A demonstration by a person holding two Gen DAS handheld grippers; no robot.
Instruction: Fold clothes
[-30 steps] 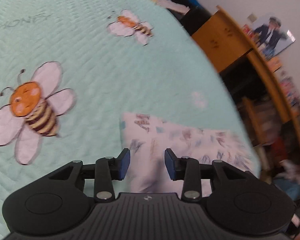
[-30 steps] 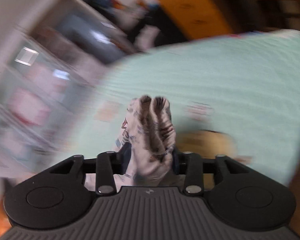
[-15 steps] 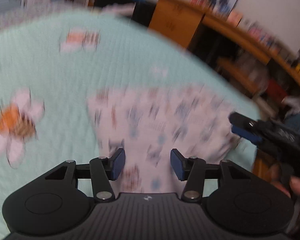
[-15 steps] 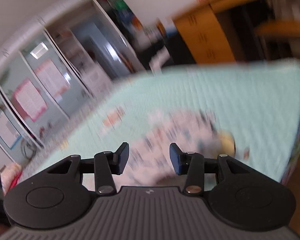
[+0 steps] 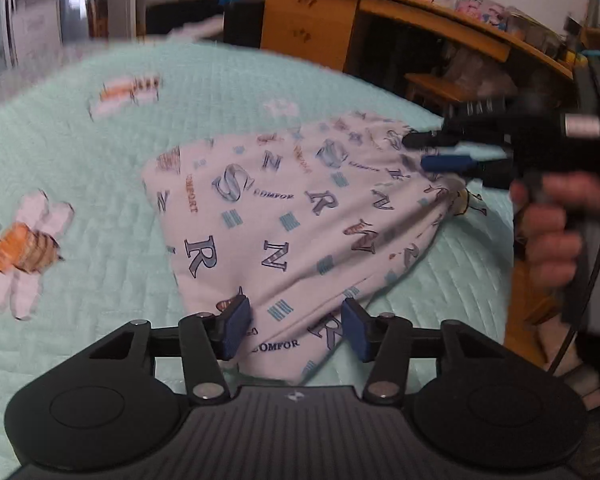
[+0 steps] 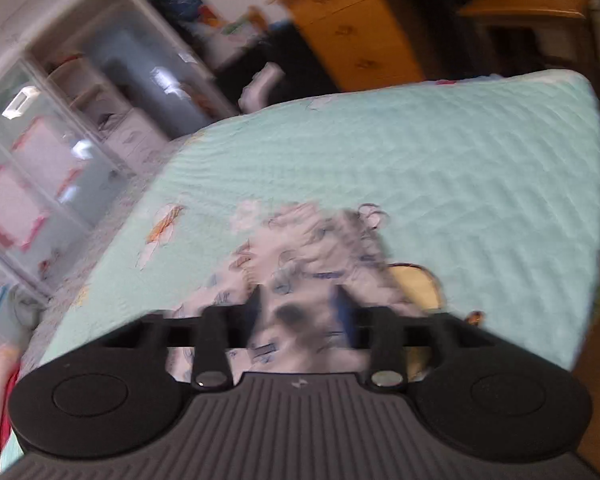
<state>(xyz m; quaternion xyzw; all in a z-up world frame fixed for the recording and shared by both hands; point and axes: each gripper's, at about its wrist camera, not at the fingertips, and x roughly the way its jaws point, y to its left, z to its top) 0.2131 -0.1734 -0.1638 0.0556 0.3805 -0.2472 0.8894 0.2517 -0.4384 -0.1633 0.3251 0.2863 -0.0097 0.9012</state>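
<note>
Garment (image 5: 284, 216): white cloth w/ blue and brown letter print, lying on mint quilted bedspread (image 5: 100, 160), near the bed's right-hand edge in left wrist view. Near end narrows toward the left gripper; far right end is bunched.

Left gripper (image 5: 294, 330): fingers (image 5: 236, 326) spread fairly wide, blue pads either side of the garment's near end. Cloth runs between them w/ gaps on both sides; no clamp seen. Whether pads touch the fabric: cannot tell.

Right gripper (image 5: 440, 152): seen from left wrist view at garment's bunched far right end, held by the right hand (image 5: 552, 236). Fingers there stand apart, one dark, one blue pad, over the gathered cloth. In right wrist view the same gripper (image 6: 300, 312) is motion-blurred; fingers appear apart w/ crumpled fabric (image 6: 308, 248) between and beyond them. Grip on cloth: not confirmed.

Surroundings: bee prints on the bedspread (image 5: 20, 248); wooden desk (image 5: 312, 28) beyond the bed; white shelving (image 6: 80, 112) at left in right wrist view, blurred.
</note>
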